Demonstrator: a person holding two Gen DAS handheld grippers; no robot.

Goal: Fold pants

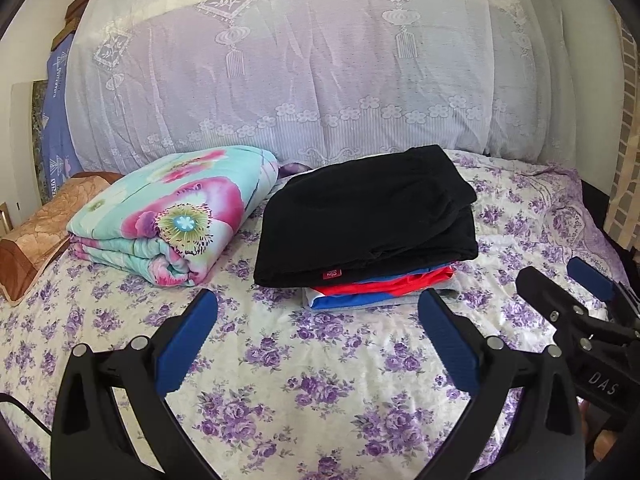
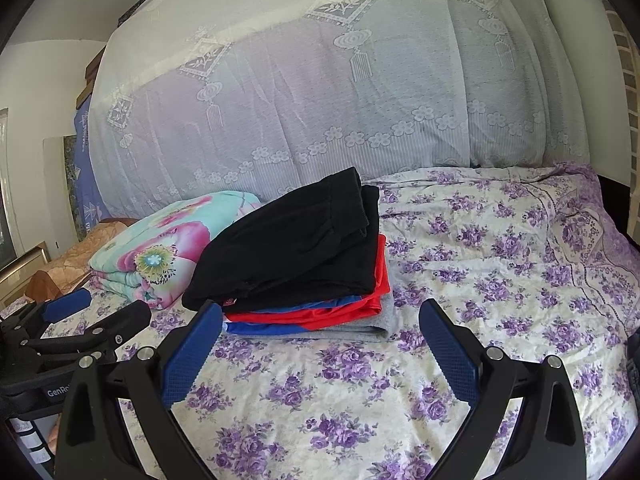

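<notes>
Folded black pants lie on top of a stack of folded clothes, above a red and blue garment and a grey one. The stack rests on the floral bedsheet. My left gripper hovers open just in front of the stack, holding nothing. My right gripper is open too, its left fingertip close to the stack's front corner. The right gripper also shows at the right edge of the left wrist view; the left gripper shows at the left of the right wrist view.
A folded floral quilt lies left of the stack. A brown pillow sits at the far left. A large lace-covered pile of bedding fills the back. Bare sheet lies to the right of the stack.
</notes>
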